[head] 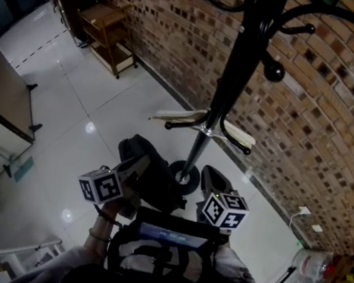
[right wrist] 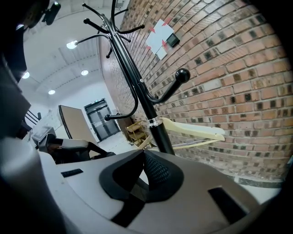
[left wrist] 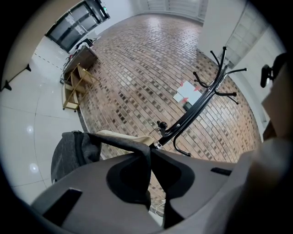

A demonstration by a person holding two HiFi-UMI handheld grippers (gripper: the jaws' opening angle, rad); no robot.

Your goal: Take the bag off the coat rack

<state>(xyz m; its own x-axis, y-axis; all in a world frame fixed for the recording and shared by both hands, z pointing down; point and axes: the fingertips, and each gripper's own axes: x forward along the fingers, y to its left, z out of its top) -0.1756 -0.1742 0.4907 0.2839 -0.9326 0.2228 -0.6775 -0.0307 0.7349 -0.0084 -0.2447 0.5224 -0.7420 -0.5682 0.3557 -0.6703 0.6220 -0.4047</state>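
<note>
The left gripper (left wrist: 150, 148) has its jaws pinched nearly together on the one grey strap (left wrist: 120, 142) of the single dark bag (left wrist: 68, 157). The bag hangs clear of the hooks, low beside the pole of the one coat rack (head: 221, 91), its lower part cut off by the gripper body. The right gripper (right wrist: 143, 153) has its jaws closed on nothing. One cream hanger (right wrist: 194, 129) sits on the rack.

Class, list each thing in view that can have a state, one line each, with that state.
left gripper: shut on the bag's strap.
right gripper: shut, nothing between its jaws.
bag: off the hooks, hanging from the left gripper.
coat rack: upright.
hanger: on the coat rack, nothing hung on it.
</note>
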